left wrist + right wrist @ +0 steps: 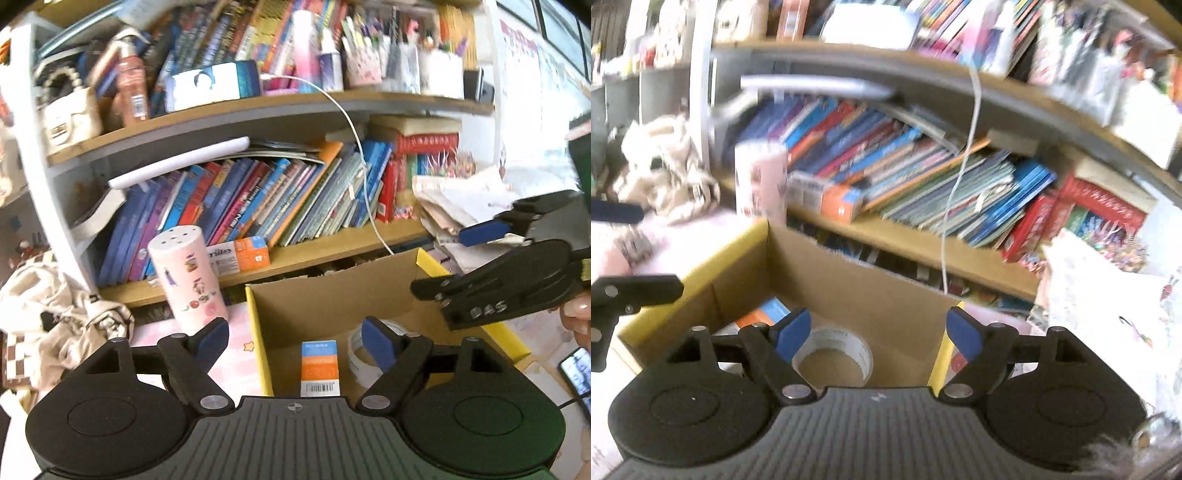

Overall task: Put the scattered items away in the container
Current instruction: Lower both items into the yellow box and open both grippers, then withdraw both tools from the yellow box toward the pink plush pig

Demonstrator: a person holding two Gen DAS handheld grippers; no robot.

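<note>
An open cardboard box (332,299) (857,280) with yellow flaps stands before the bookshelf. Inside it lie a white tape roll (360,356) (834,356) and a small orange, blue and white carton (319,365) (762,314). A pink-white cylindrical shaker (188,277) (761,181) with stickers stands upright left of the box on a pink mat. My left gripper (295,339) is open, empty, straddling the box's left wall. My right gripper (879,334) is open and empty above the box; it also shows in the left wrist view as the right gripper (480,258), over the box's right side.
A bookshelf (258,110) packed with leaning books stands behind the box. A white cable (364,177) hangs down to it. A toothpaste box (240,254) lies on the lower shelf. Loose papers (472,199) pile at right, a cloth bag (55,306) at left, a phone (576,373) at far right.
</note>
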